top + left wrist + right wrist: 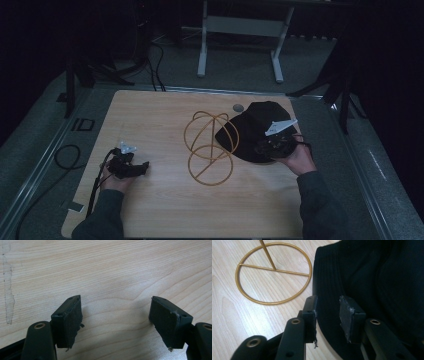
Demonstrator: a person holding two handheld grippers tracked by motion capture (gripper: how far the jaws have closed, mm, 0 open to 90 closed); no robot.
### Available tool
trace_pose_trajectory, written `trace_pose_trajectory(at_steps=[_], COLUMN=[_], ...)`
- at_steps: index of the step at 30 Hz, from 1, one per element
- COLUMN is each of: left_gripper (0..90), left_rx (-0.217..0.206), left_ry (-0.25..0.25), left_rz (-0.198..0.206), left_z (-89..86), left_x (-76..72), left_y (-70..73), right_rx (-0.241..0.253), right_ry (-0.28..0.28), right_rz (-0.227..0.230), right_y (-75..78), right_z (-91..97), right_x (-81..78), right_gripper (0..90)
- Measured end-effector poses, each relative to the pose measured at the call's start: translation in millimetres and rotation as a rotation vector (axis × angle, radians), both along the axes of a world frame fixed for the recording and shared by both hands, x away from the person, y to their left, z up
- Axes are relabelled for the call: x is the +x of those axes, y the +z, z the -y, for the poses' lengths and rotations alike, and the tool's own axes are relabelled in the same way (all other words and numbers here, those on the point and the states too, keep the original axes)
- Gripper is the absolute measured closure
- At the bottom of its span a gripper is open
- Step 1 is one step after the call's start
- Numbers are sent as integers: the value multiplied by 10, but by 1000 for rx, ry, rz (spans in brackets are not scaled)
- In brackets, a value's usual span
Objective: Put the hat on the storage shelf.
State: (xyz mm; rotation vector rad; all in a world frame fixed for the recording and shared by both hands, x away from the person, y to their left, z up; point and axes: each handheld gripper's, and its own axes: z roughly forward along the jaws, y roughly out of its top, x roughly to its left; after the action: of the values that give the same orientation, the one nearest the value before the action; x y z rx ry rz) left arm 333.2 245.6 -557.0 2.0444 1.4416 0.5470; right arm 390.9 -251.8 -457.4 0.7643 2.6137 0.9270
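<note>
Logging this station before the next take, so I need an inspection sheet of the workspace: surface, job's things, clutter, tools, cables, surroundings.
Surface: wooden table, a pale streak on it in the left gripper view.
Job's things: gold wire stand at centre; black cap on the table to its right, touching it.
Clutter: small grey disc near the far edge.
Tools: left tool open over bare wood; right tool at the cap's edge, its jaws partly apart with cap fabric between them.
Cables: one loops off the table's left side.
Surroundings: dark room, white frame legs beyond the table.
</note>
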Motion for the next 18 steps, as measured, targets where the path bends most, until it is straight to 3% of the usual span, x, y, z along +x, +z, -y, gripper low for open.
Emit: trace_pose_trajectory(at_steps=[8, 18], left_gripper=[269, 269], left_rx=[1, 3], left_ry=[2, 3], left_rz=[-1, -3], left_z=[3, 7], left_x=[1, 2], left_y=[1, 3], right_rx=[-1, -57], right_ry=[37, 61], right_rz=[-20, -22], right_y=[212, 408], right_z=[-82, -206], right_x=[117, 305], right_gripper=[644, 619])
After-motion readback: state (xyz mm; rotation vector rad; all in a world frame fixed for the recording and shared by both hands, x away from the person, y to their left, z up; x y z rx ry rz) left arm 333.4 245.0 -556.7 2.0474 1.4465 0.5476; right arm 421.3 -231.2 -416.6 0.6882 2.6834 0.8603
